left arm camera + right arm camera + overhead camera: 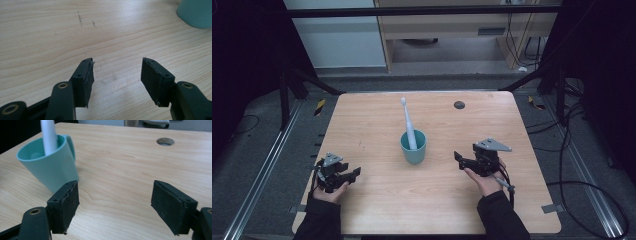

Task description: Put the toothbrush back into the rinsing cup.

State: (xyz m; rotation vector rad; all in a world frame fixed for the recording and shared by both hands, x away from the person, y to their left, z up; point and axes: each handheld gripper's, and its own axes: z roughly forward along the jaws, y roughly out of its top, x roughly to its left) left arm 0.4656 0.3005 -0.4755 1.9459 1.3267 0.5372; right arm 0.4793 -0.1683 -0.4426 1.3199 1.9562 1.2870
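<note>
Both our tongs, the left gripper and right gripper, are wide open and empty. The cup with the toothbrush stands between them, so we should move in slowly.

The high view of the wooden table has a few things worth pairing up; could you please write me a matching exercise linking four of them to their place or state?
Things:
1. white toothbrush
2. teal plastic cup
3. round dark hole in the tabletop
4. left gripper

Places or states:
A. at the far side of the table, right of centre
B. standing in the cup, head leaning away from the person
C. open and holding nothing, near the table's left edge
D. upright at the middle of the table, between the two grippers

Pairs: 1-B, 2-D, 3-A, 4-C
</note>
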